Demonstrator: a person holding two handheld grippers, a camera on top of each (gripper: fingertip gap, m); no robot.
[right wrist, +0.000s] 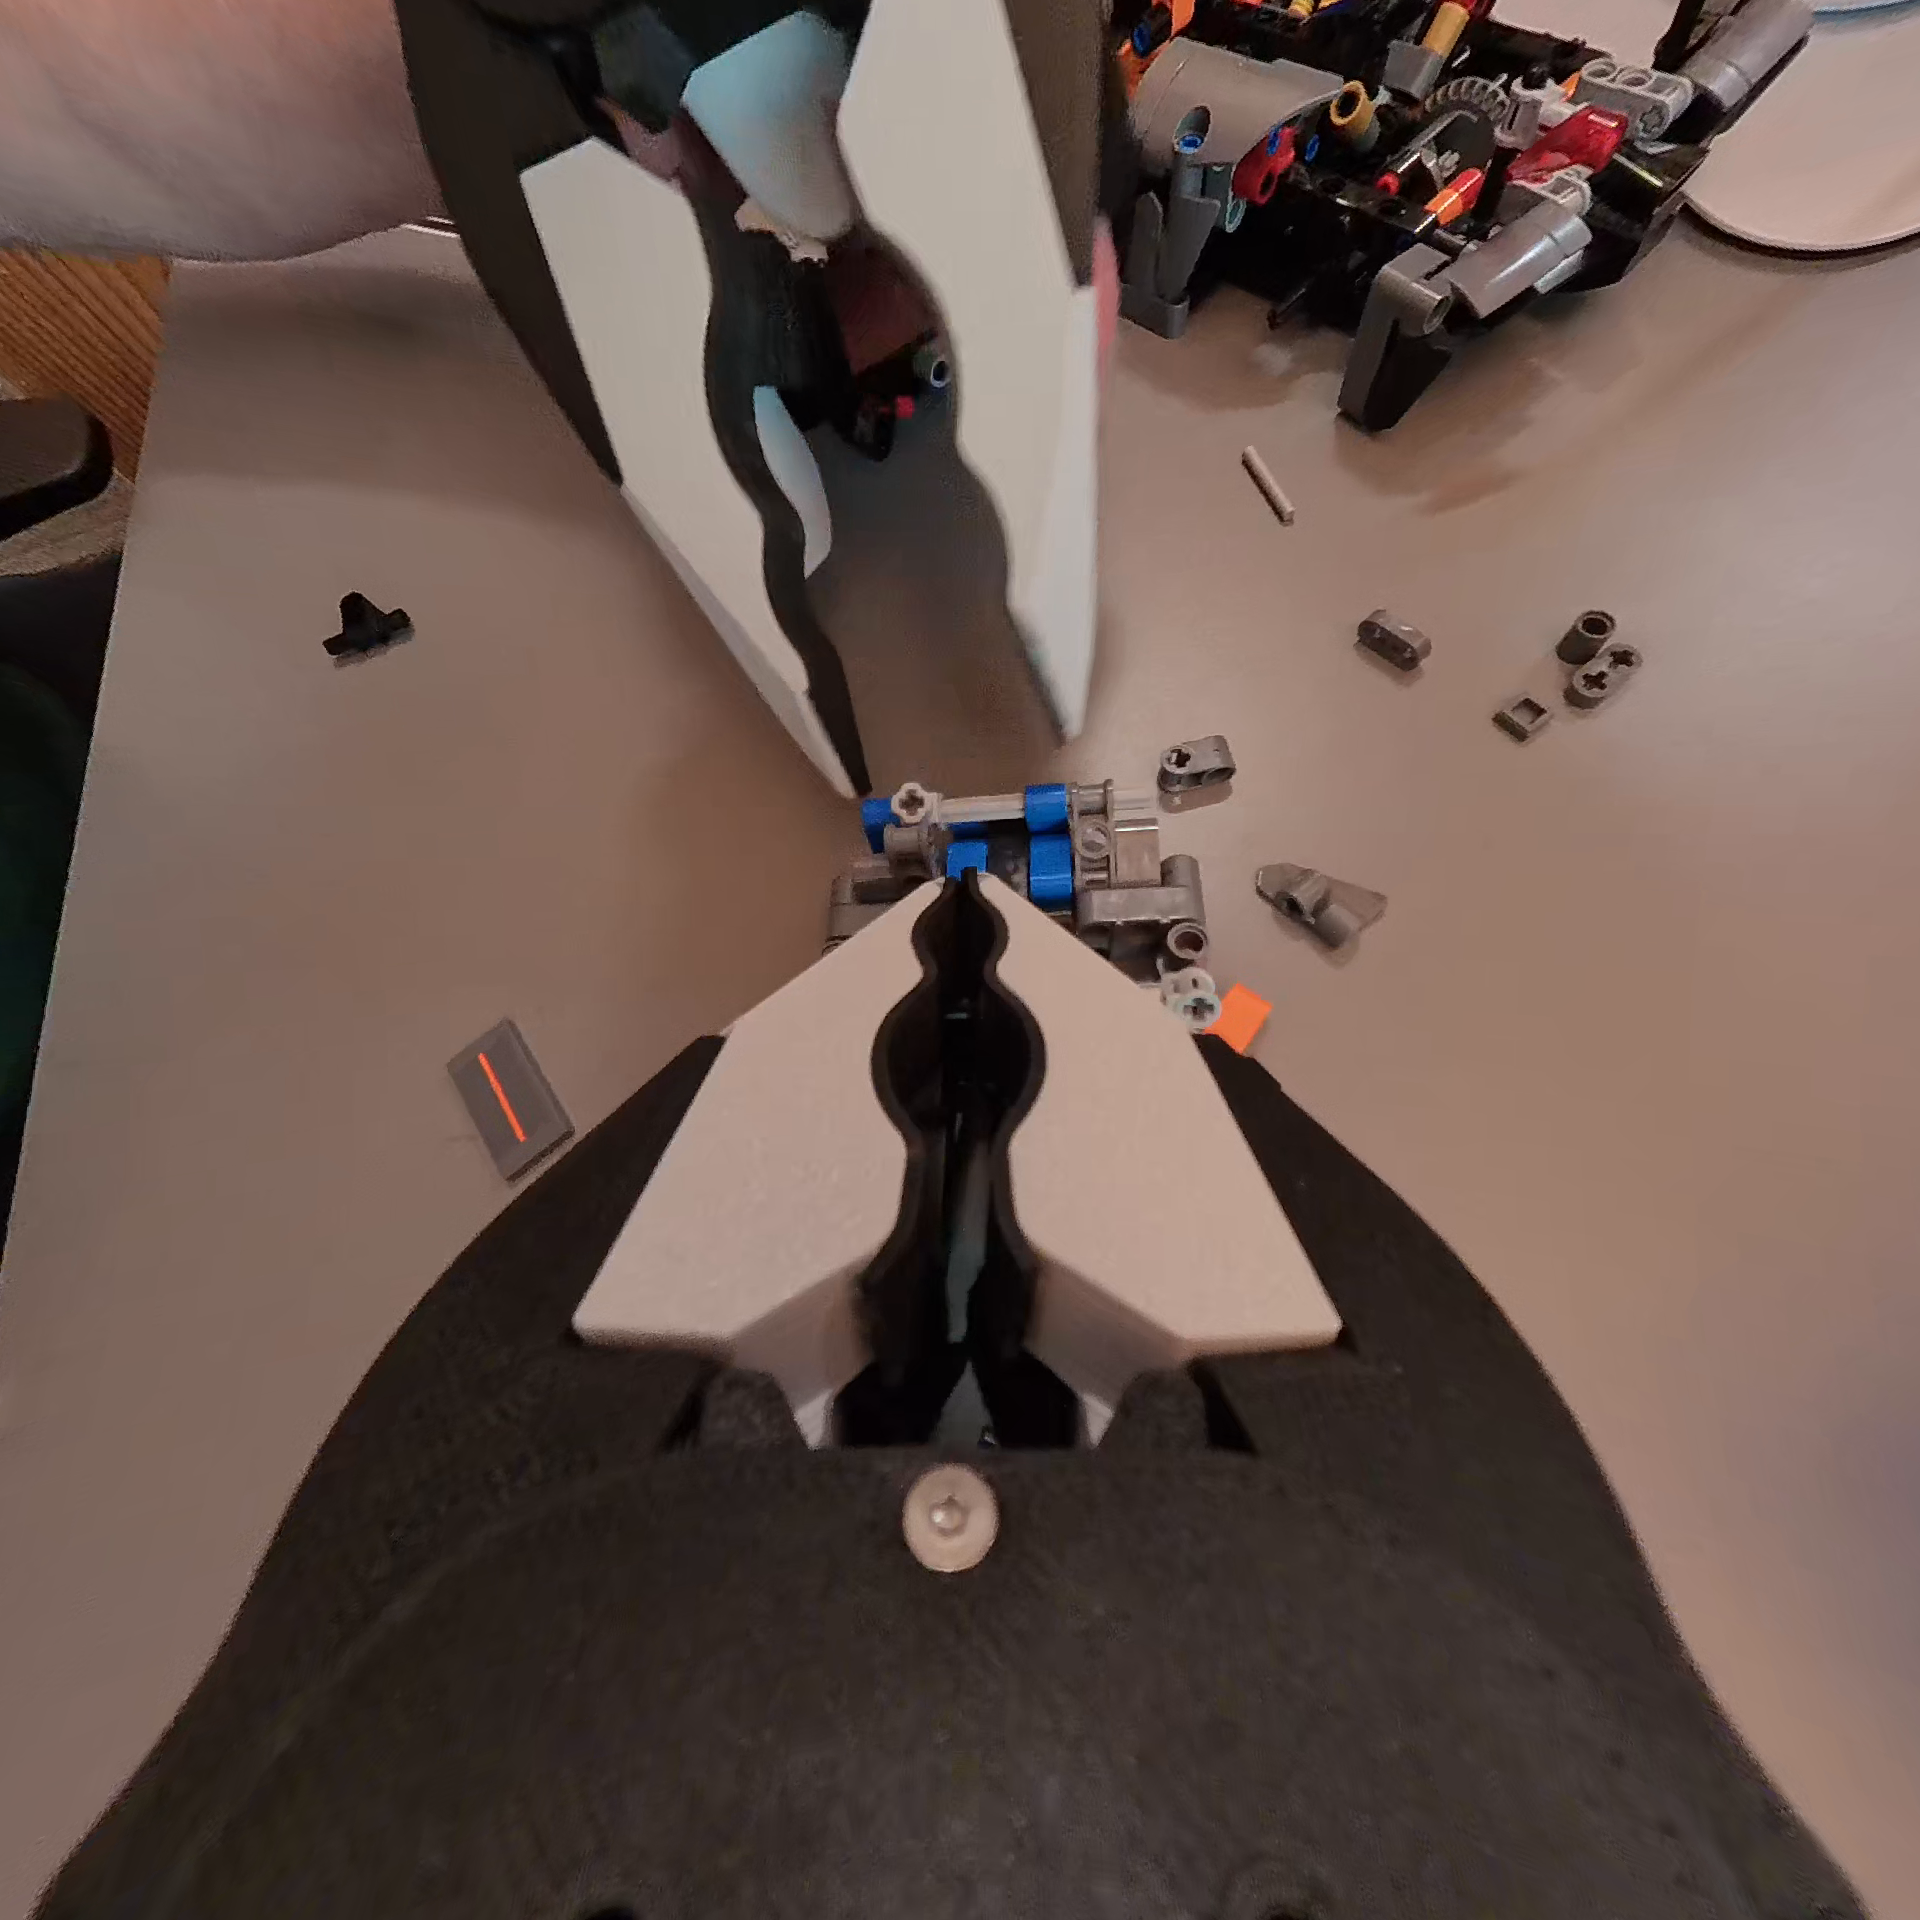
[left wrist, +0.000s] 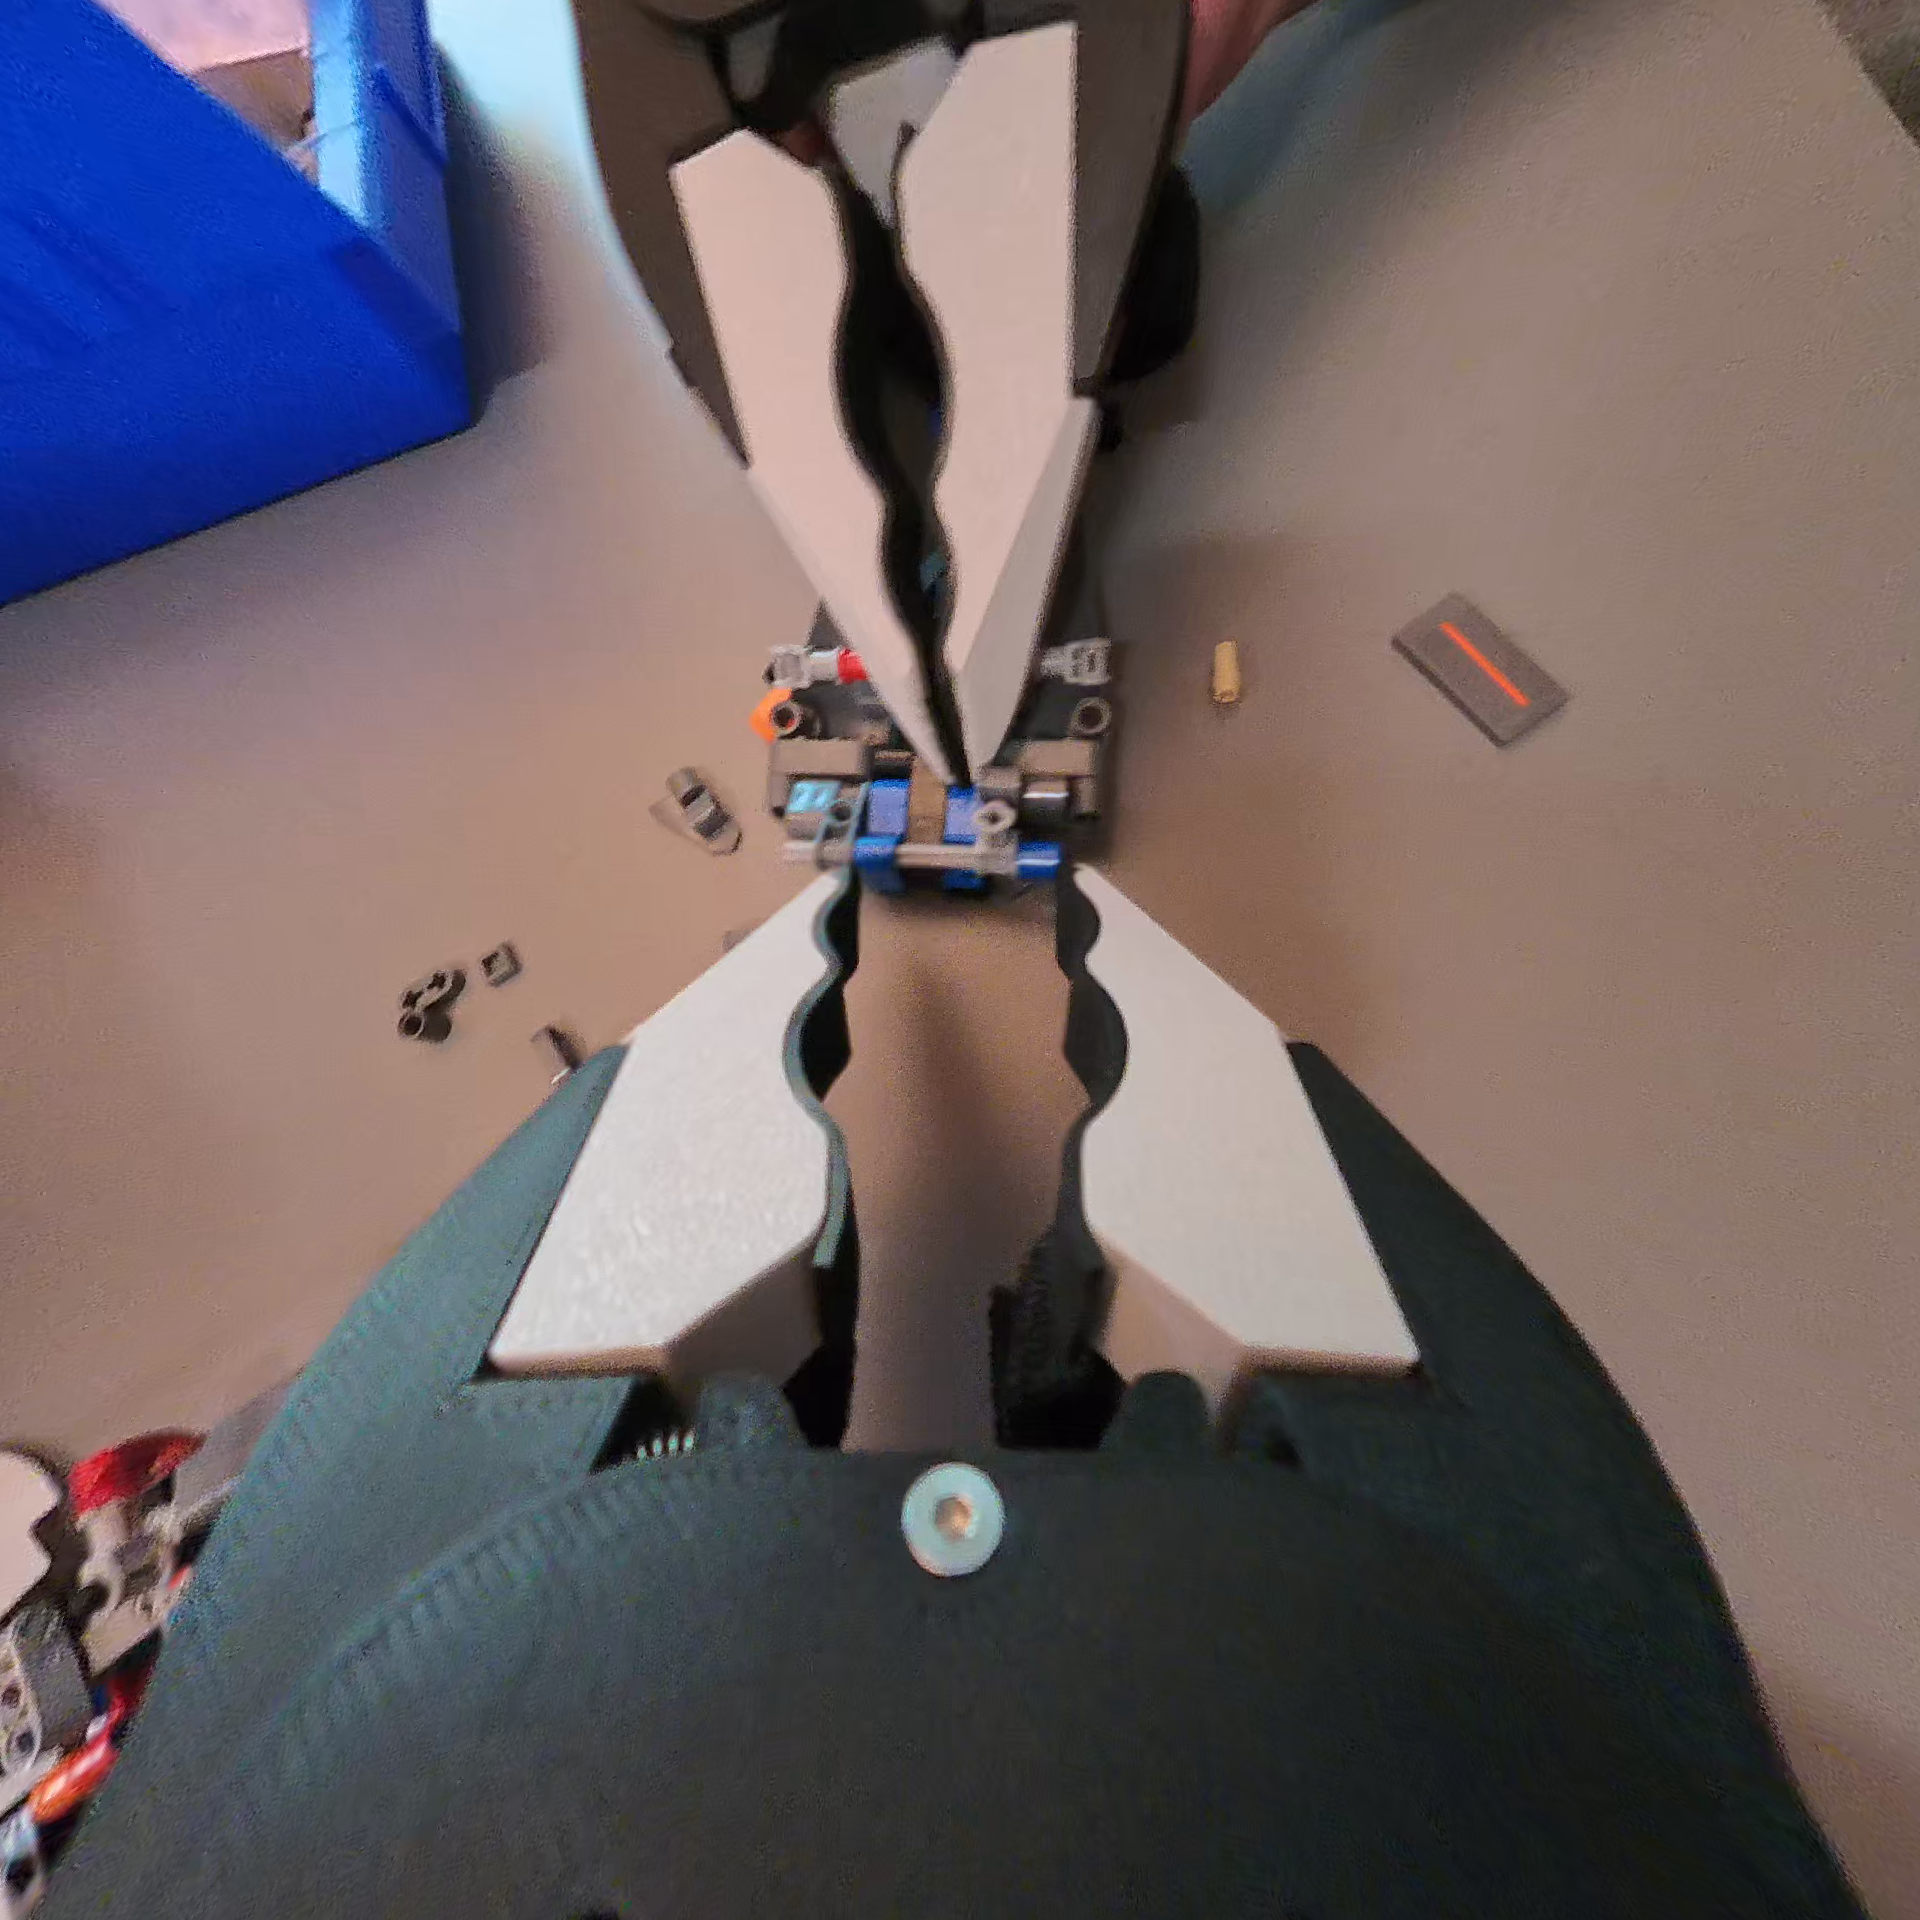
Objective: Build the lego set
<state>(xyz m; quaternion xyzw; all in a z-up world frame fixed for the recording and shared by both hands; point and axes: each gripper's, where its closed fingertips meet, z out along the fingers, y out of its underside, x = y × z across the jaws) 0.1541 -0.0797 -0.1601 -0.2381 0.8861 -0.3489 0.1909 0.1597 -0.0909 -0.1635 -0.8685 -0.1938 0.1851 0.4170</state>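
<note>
A small grey and blue lego assembly (left wrist: 940,821) lies on the tan table (left wrist: 1455,1039); it also shows in the right wrist view (right wrist: 1049,862). My left gripper (left wrist: 961,894) is open, its fingertips on either side of the assembly's near blue end. In the right wrist view the left gripper (right wrist: 964,753) comes in from the top. My right gripper (right wrist: 961,883) is shut, its tips pressed against the top of the assembly by a blue piece. In the left wrist view the right gripper (left wrist: 954,774) comes down from the top. Whether it pinches a small part is hidden.
A dark tile with an orange stripe (right wrist: 509,1101), a tan pin (left wrist: 1226,673), a black piece (right wrist: 364,623), a grey axle (right wrist: 1268,485) and several loose grey pieces (right wrist: 1595,655) lie around. A large lego model (right wrist: 1455,156) stands at the back right. A blue box (left wrist: 208,312) stands far left. My left and right fingertips are right by each other.
</note>
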